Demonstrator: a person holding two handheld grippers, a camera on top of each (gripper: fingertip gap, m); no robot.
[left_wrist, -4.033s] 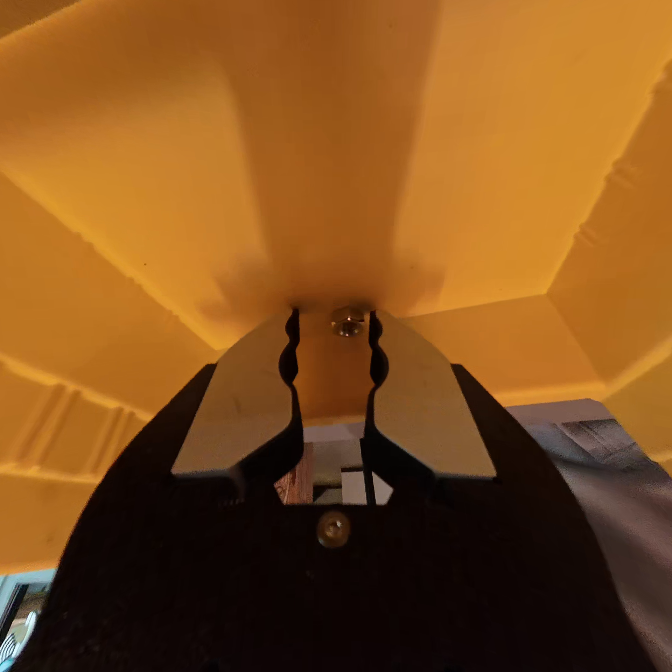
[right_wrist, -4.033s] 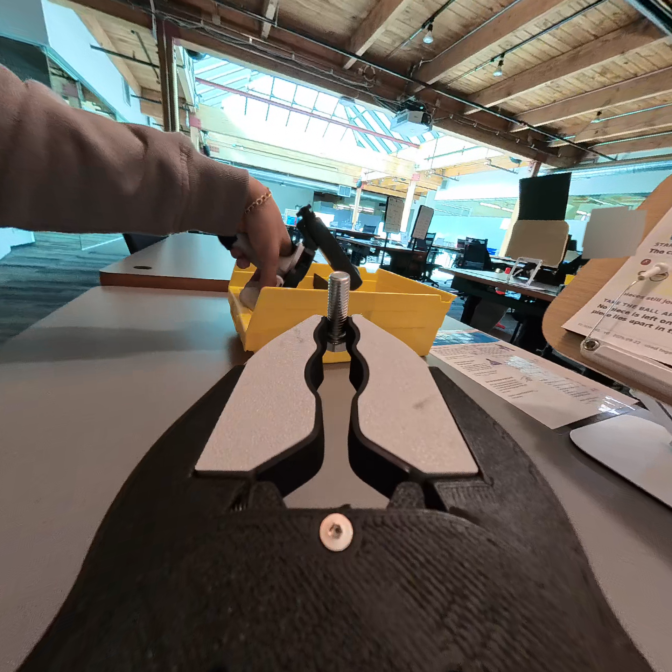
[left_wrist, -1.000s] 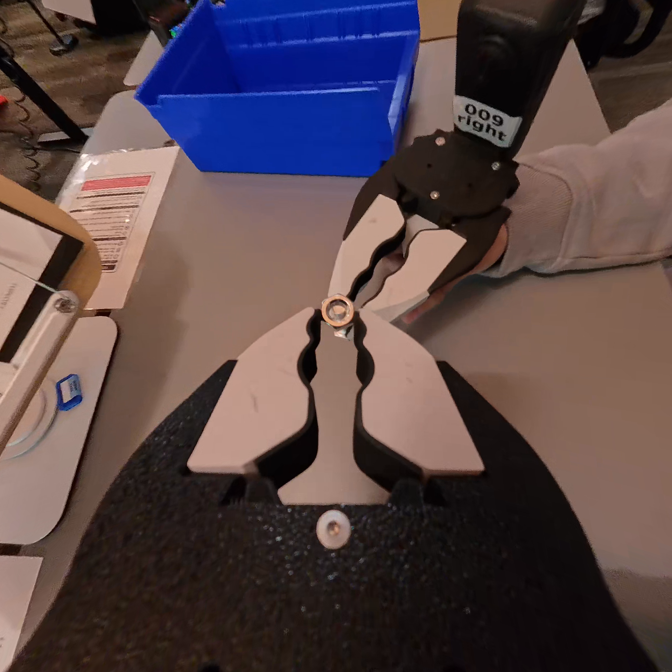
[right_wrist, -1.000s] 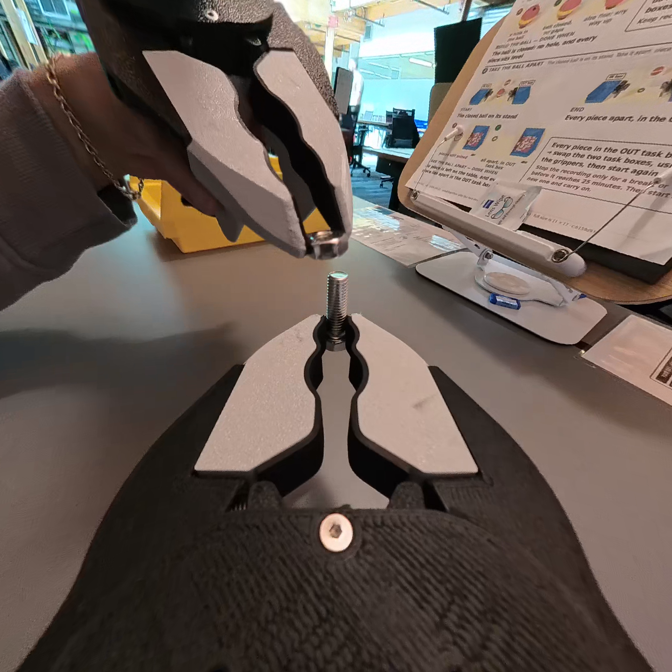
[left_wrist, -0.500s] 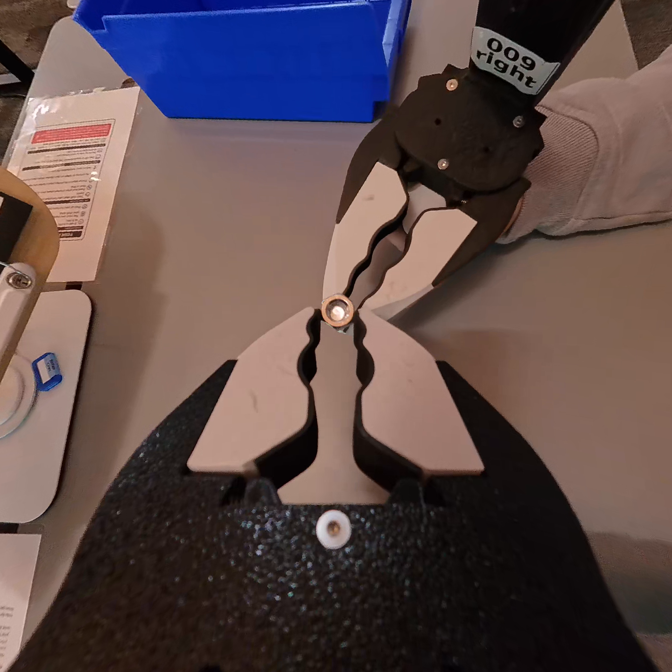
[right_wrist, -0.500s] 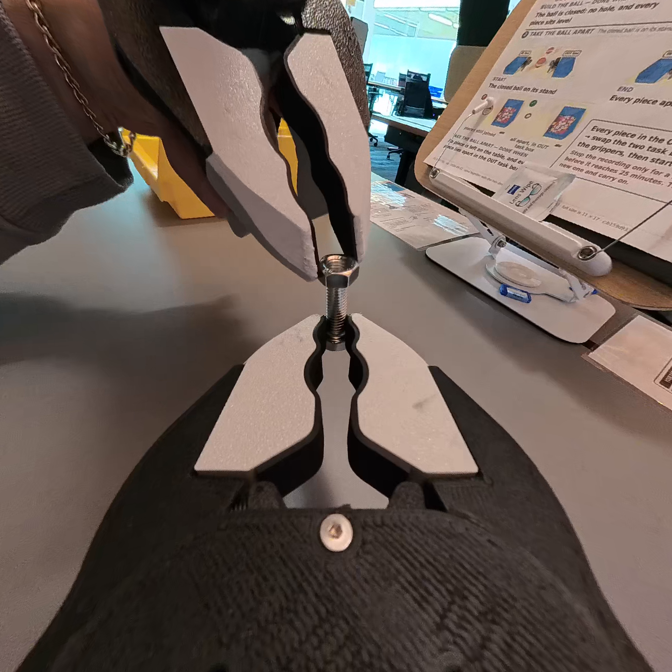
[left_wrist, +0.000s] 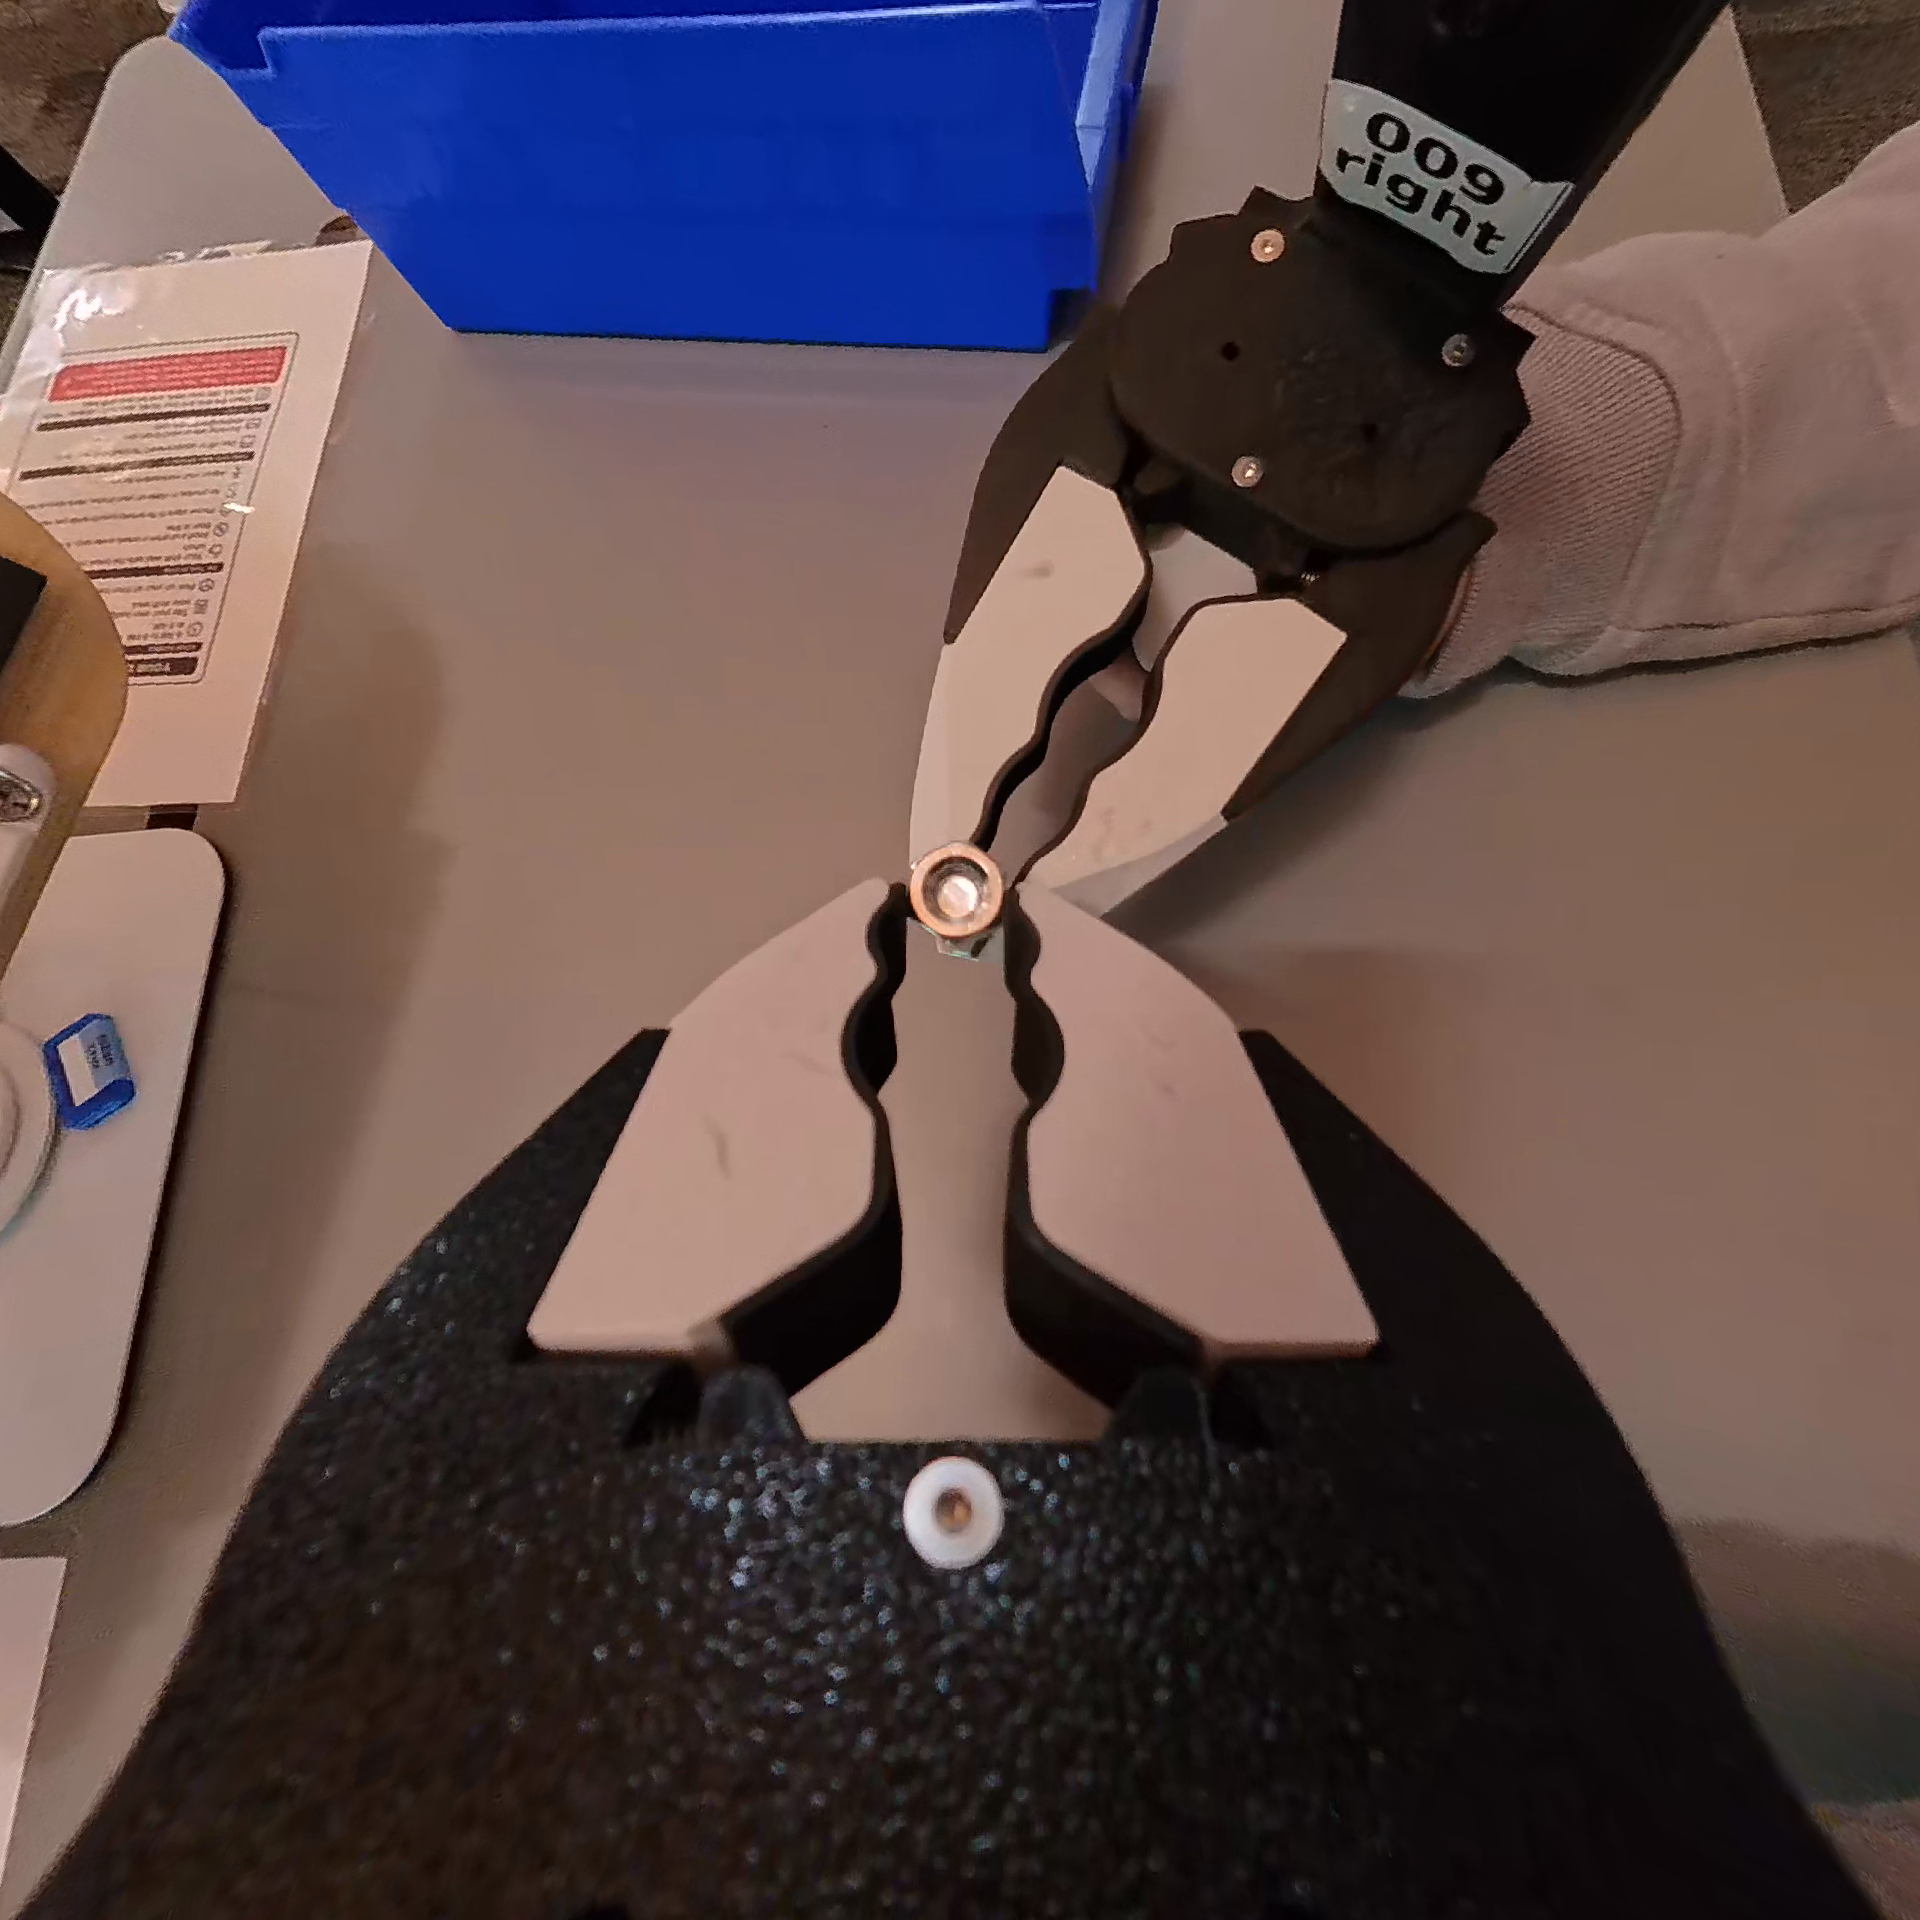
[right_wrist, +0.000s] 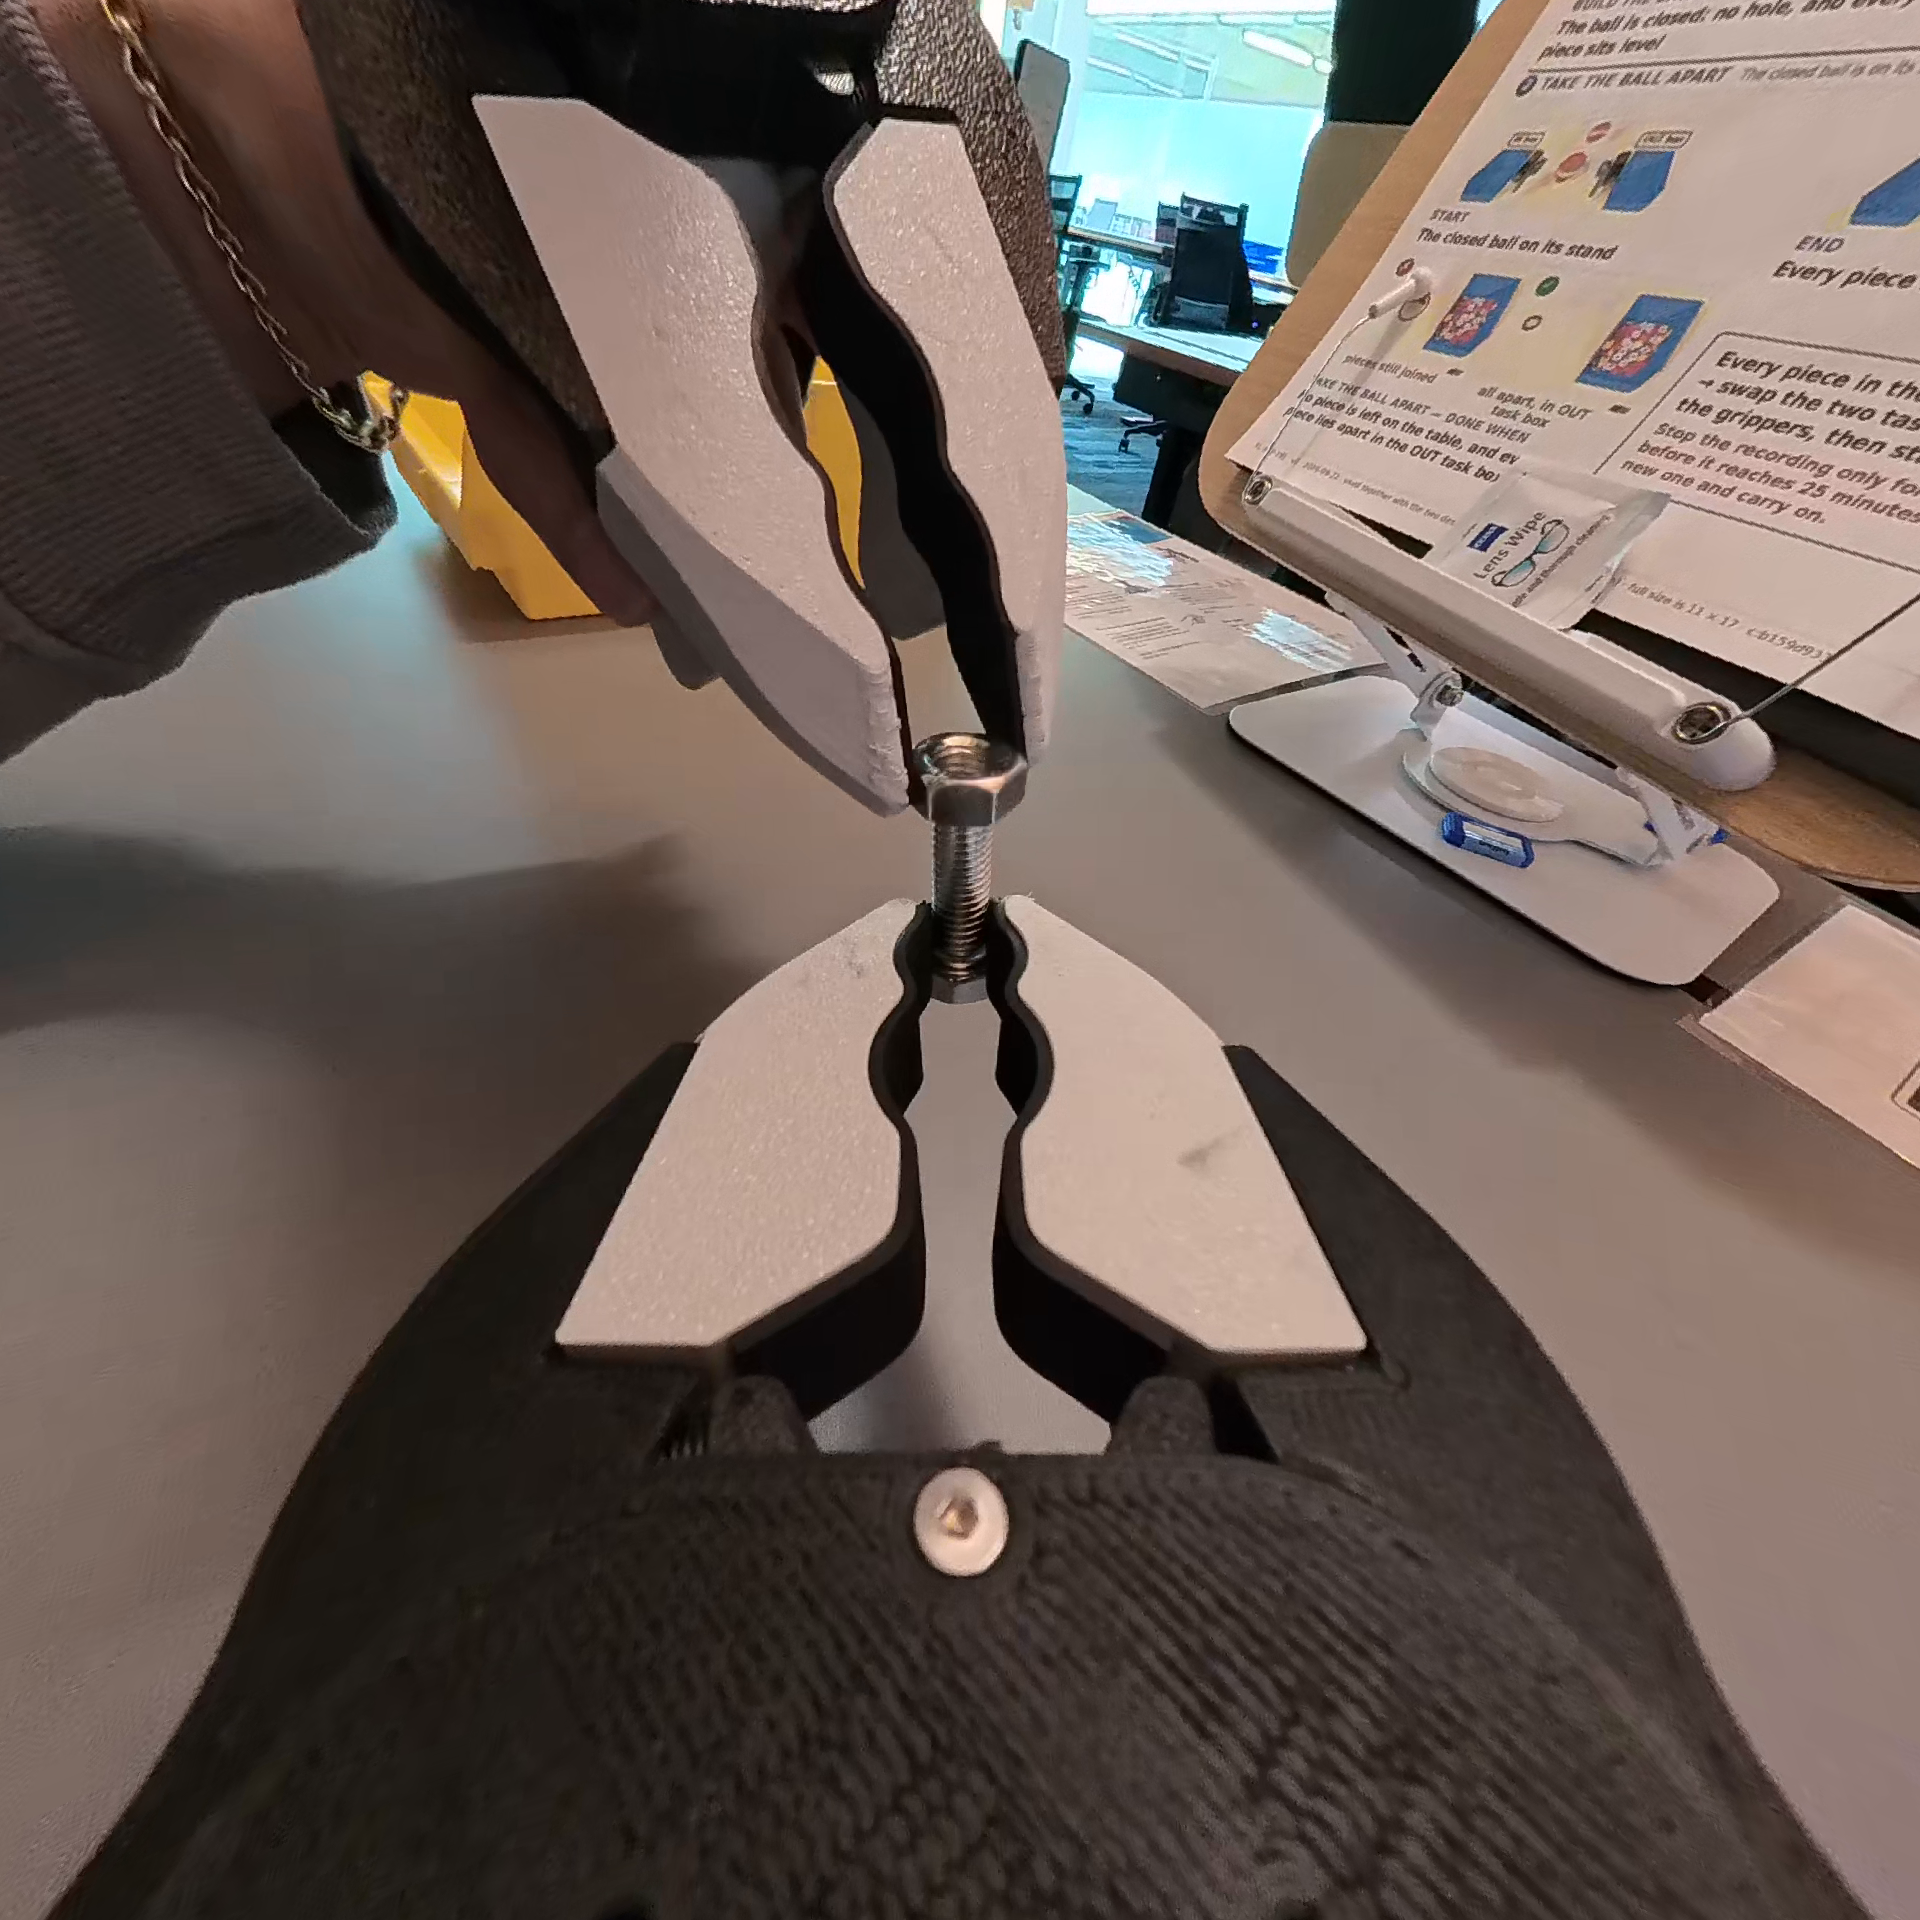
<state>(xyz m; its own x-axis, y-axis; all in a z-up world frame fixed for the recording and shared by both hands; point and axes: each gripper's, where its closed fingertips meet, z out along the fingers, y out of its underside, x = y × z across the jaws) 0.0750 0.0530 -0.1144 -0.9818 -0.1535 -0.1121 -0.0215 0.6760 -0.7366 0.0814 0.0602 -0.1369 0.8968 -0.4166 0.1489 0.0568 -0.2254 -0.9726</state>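
Bolt (right_wrist: 961, 914): upright above table (right_wrist: 416, 935), shank pinched by right gripper (right_wrist: 961, 940); nut (right_wrist: 968, 774), pinched by left gripper (left_wrist: 956, 914), seated on its tip; keep axes aligned, turn gently

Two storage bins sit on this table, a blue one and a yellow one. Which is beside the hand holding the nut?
The yellow bin, just behind the hand whose gripper pinches the nut. The blue bin stands across the table.

bare grey table (left_wrist: 623, 644) between blue bin (left_wrist: 675, 166) and, seemingly, stand (right_wrist: 1507, 831).
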